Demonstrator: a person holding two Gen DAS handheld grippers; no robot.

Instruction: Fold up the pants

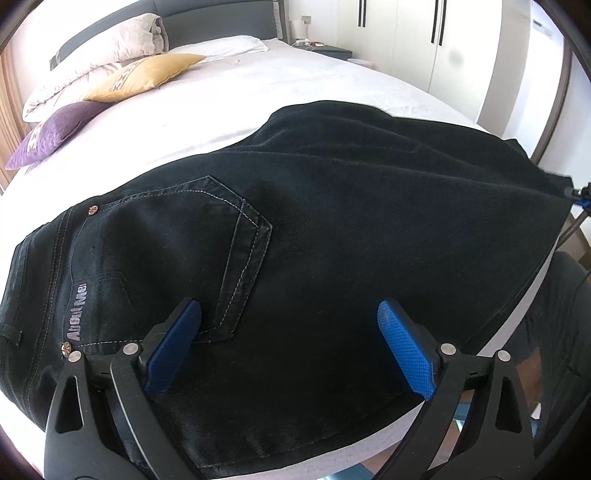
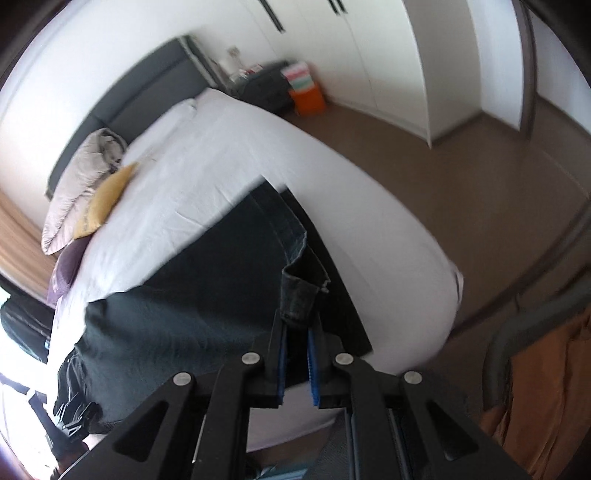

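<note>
Black denim pants (image 1: 314, 236) with pale stitching lie flat across the near edge of the white-sheeted bed (image 1: 295, 81), waistband and back pocket toward the left, legs running to the bed's right near corner. Left gripper (image 1: 290, 321) hovers over the seat area, blue pads spread wide, nothing between them. Right gripper (image 2: 297, 339) is nearly shut, pinching a raised hem end of a pant leg (image 2: 301, 291); the cloth lifts off the layer beneath. Risks, as judged: the pinch takes only a small bite of hem, so a quick pull could slip it free; it may hold one layer only, leaving the other leg behind and skewing the fold; with the waist unpinned, dragging could slide the whole garment off the near edge. Sheet looks smooth, lightly creased. Yellow cushion (image 1: 144, 74), purple cushion (image 1: 55, 133) and rolled pale duvet (image 1: 110, 44) sit by the grey headboard (image 1: 218, 18); white wardrobe doors (image 1: 424, 33), brown floor (image 2: 461, 166).
</note>
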